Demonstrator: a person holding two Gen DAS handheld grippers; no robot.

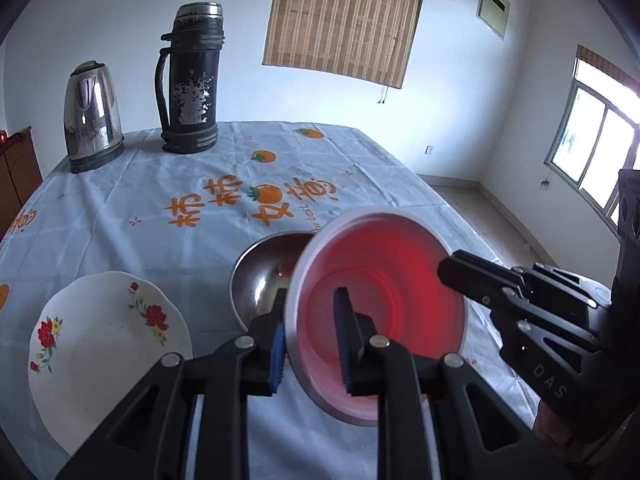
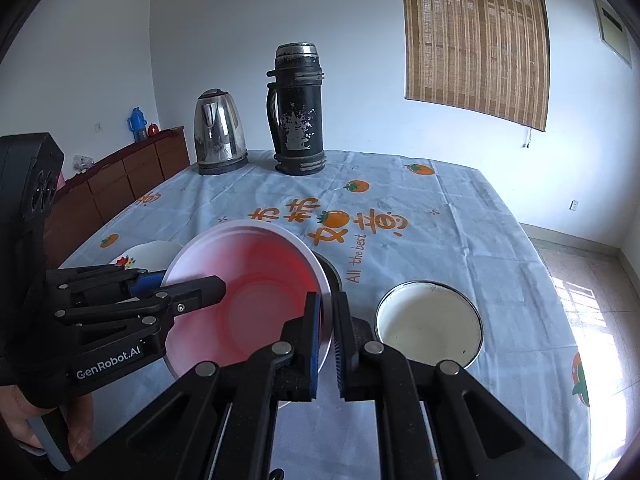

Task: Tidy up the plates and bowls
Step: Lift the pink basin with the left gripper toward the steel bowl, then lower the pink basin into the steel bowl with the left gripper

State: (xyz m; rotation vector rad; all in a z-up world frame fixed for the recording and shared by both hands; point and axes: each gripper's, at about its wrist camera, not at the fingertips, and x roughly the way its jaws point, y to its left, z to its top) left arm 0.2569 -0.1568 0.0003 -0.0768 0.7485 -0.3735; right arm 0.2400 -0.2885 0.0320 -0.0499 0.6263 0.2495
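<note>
Bowl (image 1: 380, 312), pink-red inside with a pale rim, is held clear of the table and tilted, its mouth facing the left wrist camera. Left gripper (image 1: 312, 344) clamps the bowl's near-left rim: one blue-padded finger (image 1: 278, 354) outside the wall, the other inside. Right gripper (image 2: 328, 340) pinches the opposite rim, jaws narrow with only the thin wall between the pads; in the left wrist view its black fingertips reach over the bowl's right edge. Both claws closed on the same bowl. Directly behind and below the bowl sits a steel bowl (image 1: 260, 276), on the cloth, partly hidden by the pink one. To the left of that, a white plate with red flower print (image 1: 104, 344) lies flat near the table's near edge. To the right of the held bowl, in the right wrist view, a white enamel bowl with a dark rim (image 2: 430, 322) stands on the cloth, apart from the others. Tablecloth (image 1: 160, 192) is pale blue with orange fruit and orange characters. At the far edge stand a steel electric kettle (image 1: 92, 116) and a tall black thermos flask (image 1: 192, 80), close together but apart. Bamboo blind (image 1: 344, 20) hangs on the far wall; a wooden sideboard (image 2: 120, 180) runs along the left wall. Part of a person's hand (image 2: 24, 424) shows under the left gripper's handle.
</note>
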